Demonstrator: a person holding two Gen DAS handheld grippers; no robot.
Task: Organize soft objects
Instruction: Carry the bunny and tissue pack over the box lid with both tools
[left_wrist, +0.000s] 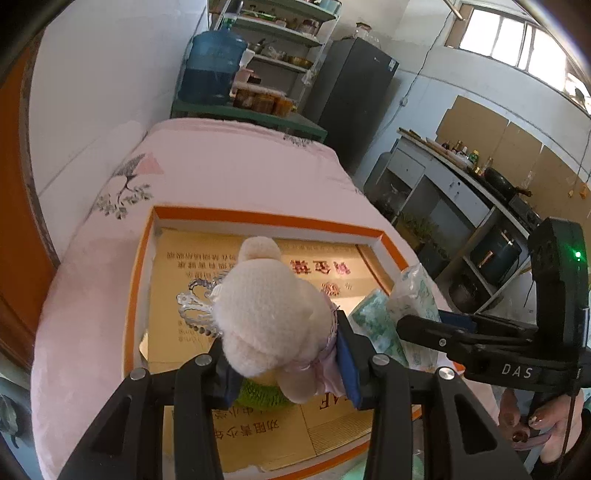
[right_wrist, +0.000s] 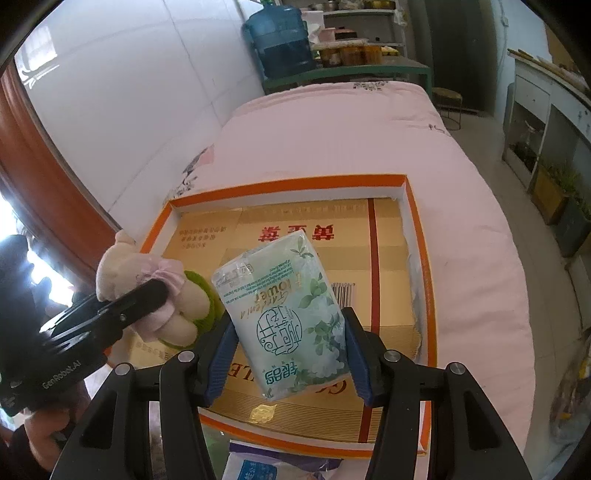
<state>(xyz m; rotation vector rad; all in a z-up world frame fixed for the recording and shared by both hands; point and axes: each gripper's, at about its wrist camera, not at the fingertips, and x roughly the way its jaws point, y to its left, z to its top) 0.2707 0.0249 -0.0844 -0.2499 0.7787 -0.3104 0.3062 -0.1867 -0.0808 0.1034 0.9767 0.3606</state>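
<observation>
While we are looking along the left hand-held gripper (left_wrist: 284, 363), we are seeing its two black fingers with blue pads pressing on a cream-coloured plush toy with a pale pink frill and a green knitted base (left_wrist: 273, 314). The toy is filling the gap between the pads, its rounded head pointing away from us, and it is hanging above a shallow, open cardboard box with an orange rim and white inner walls (left_wrist: 266, 217). The floor of the box is lined with flattened tan cardboard printed with red and dark characters.

From the right wrist view, we are seeing the right hand-held gripper (right_wrist: 288, 356) clamping a soft rectangular pack of tissues in a white and green floral plastic wrapper (right_wrist: 284, 317). The blue pads are pressing on both long sides of the pack, which is tilting to the left and is also hanging over the same orange-rimmed box (right_wrist: 402, 181). The plush toy (right_wrist: 147, 291) is appearing to the left of the pack, just beside it, held by the other gripper.

The box is resting on a bed covered with a pale pink quilt with a printed tree motif (left_wrist: 221, 166). A white wall is running along the left side of the bed. Beyond the bed's far end we are seeing a large blue water bottle (left_wrist: 212, 68) on a green stand. At the bottom edge of the right wrist view, a second wrapped pack in white and purple (right_wrist: 258, 467) is lying in front of the box.
</observation>
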